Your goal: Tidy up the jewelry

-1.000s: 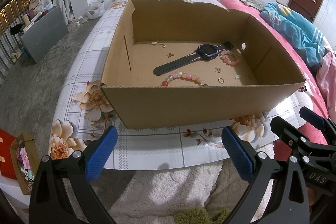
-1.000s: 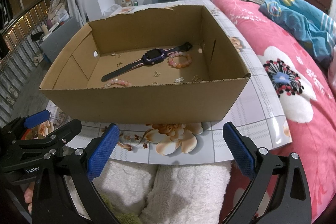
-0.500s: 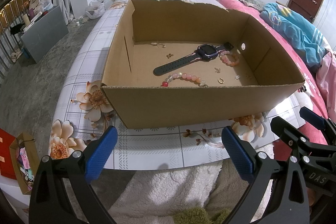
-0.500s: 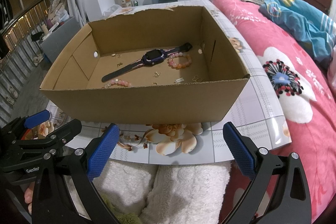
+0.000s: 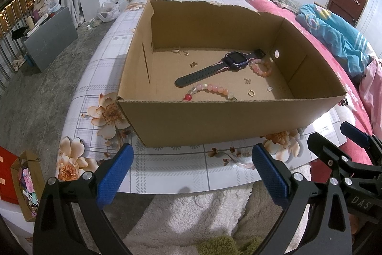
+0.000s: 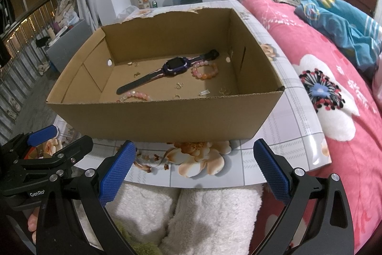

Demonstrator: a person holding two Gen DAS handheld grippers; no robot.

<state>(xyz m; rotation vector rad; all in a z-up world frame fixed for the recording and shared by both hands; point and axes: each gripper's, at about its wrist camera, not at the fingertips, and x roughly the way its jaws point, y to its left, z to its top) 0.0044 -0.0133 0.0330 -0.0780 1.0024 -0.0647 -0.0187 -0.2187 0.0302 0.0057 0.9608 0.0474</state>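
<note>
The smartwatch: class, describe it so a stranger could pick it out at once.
Find the open cardboard box on the flowered table. On its floor, among bead bracelets and tiny trinkets, the smartwatch lies diagonally. It alone has a dark square screen and a long dark strap.

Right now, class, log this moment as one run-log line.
left gripper: open, empty | right gripper: open, empty | both: short of cardboard box | in box: watch, two bead bracelets, small pieces | step: nothing grasped

White letters "DAS" stand on the black body of the right gripper (image 5: 358,159), seen beside the cardboard box (image 5: 214,121). On the left gripper (image 6: 59,142), near the box's front corner, reads a cut-off "GenRo".
</note>
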